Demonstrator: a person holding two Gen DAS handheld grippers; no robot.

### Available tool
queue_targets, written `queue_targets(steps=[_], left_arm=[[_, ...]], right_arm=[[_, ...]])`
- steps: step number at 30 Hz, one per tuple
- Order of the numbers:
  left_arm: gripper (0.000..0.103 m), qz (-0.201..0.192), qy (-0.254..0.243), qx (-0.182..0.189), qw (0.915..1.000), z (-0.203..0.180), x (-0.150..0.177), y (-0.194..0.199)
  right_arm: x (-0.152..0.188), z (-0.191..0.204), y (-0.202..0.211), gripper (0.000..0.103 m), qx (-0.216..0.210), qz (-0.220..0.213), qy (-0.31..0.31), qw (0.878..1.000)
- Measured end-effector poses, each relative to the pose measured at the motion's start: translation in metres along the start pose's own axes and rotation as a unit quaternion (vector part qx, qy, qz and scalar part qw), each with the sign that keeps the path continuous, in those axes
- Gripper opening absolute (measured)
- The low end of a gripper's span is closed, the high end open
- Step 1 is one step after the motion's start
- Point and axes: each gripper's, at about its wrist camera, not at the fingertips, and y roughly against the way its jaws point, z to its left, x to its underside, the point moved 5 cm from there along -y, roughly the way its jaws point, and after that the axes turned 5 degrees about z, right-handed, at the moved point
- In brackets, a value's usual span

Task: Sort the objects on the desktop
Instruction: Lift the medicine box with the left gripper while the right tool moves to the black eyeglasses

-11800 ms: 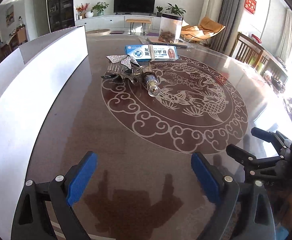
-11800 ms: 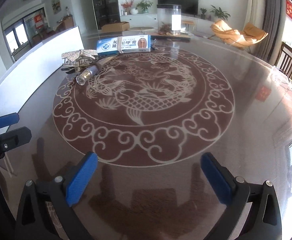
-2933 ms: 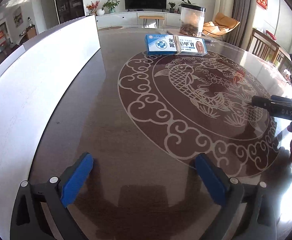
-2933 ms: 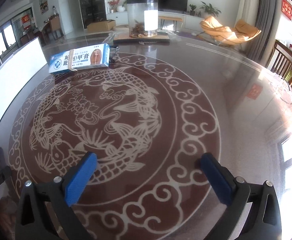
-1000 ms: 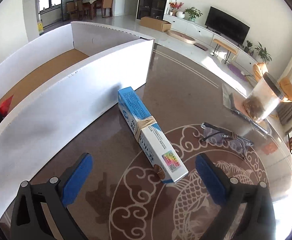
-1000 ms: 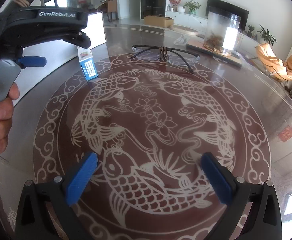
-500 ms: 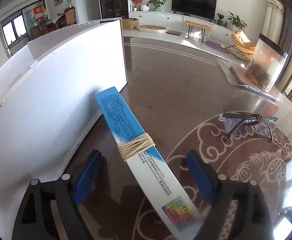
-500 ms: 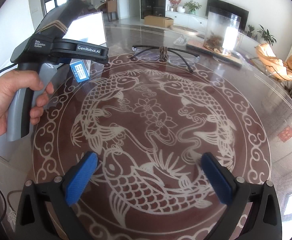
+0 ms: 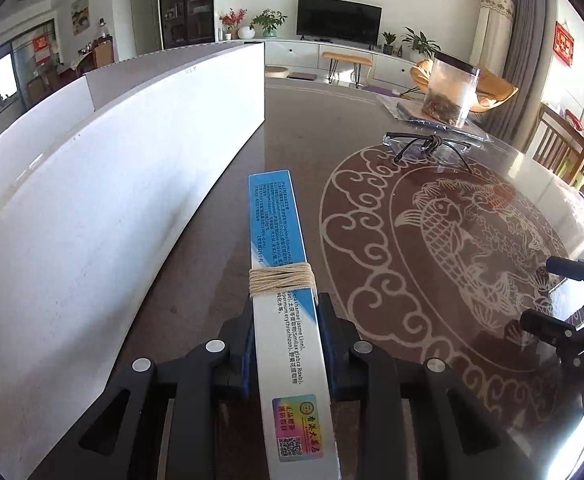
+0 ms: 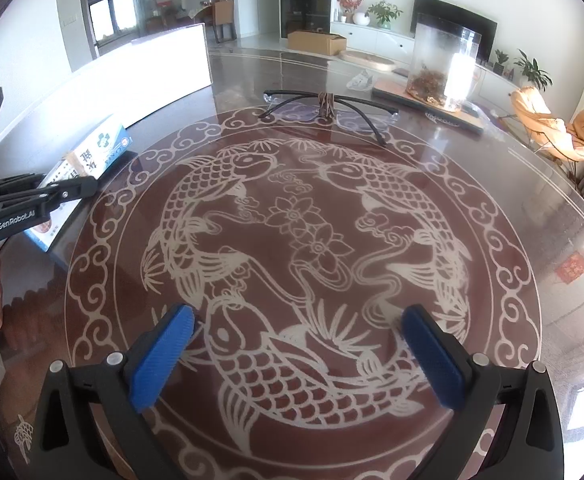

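The left claw [image 9: 286, 344] clenches the twine-wrapped blue-and-white cardboard box [image 9: 282, 272]; the right claw [image 10: 298, 354] hangs released above the fish-patterned brown table [image 10: 512, 168].

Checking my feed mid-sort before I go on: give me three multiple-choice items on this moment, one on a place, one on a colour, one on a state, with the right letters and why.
1. Where do the eyeglasses lie?
A. In the white box
B. On the table, at the far edge of the fish pattern
C. In the right gripper

2. What colour are the right gripper pads?
A. Blue
B. Red
C. Green

3. What is the left gripper doing?
A. Open over the table
B. Shut on the eyeglasses
C. Shut on the twine-bound medicine box

Answers: 1 B, the eyeglasses rest on the table. 2 A, both pads are blue. 3 C, its fingers press the box's sides.
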Motion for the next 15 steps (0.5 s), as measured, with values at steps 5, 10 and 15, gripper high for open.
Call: queue_targets(steps=[5,10,15], left_arm=[[0.026,-0.001,0.004,0.008,1.0,0.004,0.01,0.009],[0.026,0.0,0.003,0.007,1.0,0.002,0.011,0.009],[0.026,0.0,-0.006,0.01,0.9999,0.001,0.019,0.014]], right_arm=[[0.0,0.0,0.0,0.103,0.0,0.0,0.0,1.0],[0.0,0.0,0.0,0.103,0.0,0.0,0.0,1.0],[0.0,0.0,0.0,0.103,0.0,0.0,0.0,1.0]])
